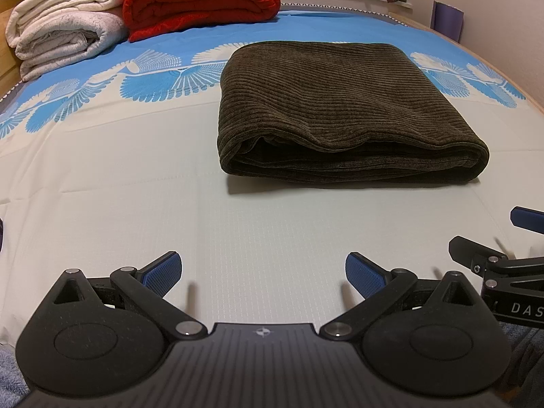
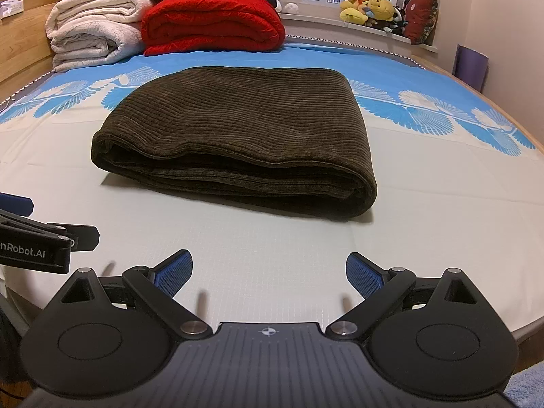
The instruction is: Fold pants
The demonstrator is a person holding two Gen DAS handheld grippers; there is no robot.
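Dark olive corduroy pants (image 1: 340,108) lie folded in a thick rectangular stack on the bed, its layered open edge facing me; they also show in the right wrist view (image 2: 244,136). My left gripper (image 1: 263,273) is open and empty, low over the sheet, well short of the pants and to their left. My right gripper (image 2: 268,273) is open and empty, also short of the pants. Each gripper shows at the edge of the other's view, the right one (image 1: 493,248) and the left one (image 2: 40,234).
The bed sheet (image 1: 136,204) is pale with a blue patterned band behind the pants. Folded white blankets (image 1: 64,27) and a red blanket (image 1: 200,0) are stacked at the far left. Plush toys (image 2: 374,6) sit on the windowsill. A purple mat (image 2: 471,68) stands far right.
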